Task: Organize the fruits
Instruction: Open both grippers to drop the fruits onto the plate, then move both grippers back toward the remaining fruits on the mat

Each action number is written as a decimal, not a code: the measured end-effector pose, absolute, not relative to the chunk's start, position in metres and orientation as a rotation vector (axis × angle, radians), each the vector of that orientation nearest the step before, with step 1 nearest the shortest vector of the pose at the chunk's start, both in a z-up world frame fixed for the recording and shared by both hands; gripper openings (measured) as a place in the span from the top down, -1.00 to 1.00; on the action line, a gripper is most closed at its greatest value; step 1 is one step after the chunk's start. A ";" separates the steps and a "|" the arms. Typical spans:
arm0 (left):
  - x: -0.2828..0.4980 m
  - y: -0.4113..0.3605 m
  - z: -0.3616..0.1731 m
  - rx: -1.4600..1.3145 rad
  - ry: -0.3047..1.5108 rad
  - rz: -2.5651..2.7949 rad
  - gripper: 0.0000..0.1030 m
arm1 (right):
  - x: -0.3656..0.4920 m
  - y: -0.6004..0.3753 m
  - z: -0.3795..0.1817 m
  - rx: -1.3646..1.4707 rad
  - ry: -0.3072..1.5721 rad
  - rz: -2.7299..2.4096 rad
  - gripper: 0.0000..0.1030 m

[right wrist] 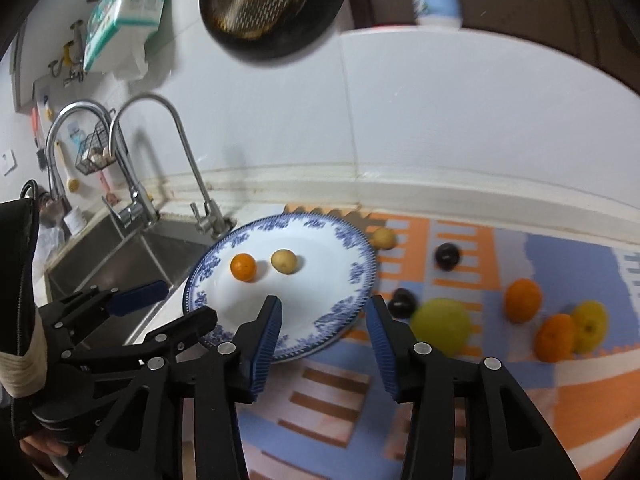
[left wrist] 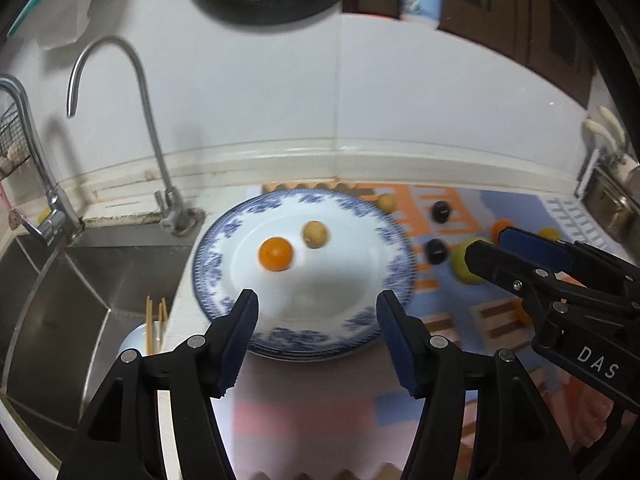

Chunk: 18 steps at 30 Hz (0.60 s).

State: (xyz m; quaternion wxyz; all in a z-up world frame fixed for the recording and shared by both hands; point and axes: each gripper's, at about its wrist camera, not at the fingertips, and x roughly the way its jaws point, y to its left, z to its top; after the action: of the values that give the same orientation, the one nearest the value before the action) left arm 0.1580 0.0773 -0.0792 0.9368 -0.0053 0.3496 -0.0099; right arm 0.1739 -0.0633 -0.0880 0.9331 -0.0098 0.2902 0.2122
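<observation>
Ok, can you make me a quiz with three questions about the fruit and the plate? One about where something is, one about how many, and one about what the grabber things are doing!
1. Where is the plate?
A. inside the sink
B. on the counter beside the sink
C. hanging on the wall

2. How many fruits lie on the plate?
A. two
B. four
C. none

3. What is the right hand-held gripper doing?
A. squeezing an orange
B. squeezing the tap
C. open, holding nothing

Answers:
1 B: the plate sits on the counter, with the sink just to its left.
2 A: only a small orange fruit and a small yellowish fruit lie on it; the other fruits sit on the mat.
3 C: the right hand-held gripper has its jaws spread with nothing between them.
</observation>
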 end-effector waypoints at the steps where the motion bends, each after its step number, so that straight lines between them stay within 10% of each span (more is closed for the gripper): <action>1: 0.155 0.072 -0.076 -0.008 0.706 -0.029 -0.19 | 0.169 -0.068 -0.084 -0.024 0.582 0.429 0.13; 18: 0.123 0.004 -0.045 0.045 0.631 -0.140 -0.37 | 0.111 -0.152 -0.052 -0.031 0.496 0.223 0.00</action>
State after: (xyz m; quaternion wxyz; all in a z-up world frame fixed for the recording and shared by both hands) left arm 0.1231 0.0037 -0.0449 0.9480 0.0223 0.3100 -0.0688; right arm 0.1107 -0.1522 -0.0518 0.9631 -0.0152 0.2451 0.1099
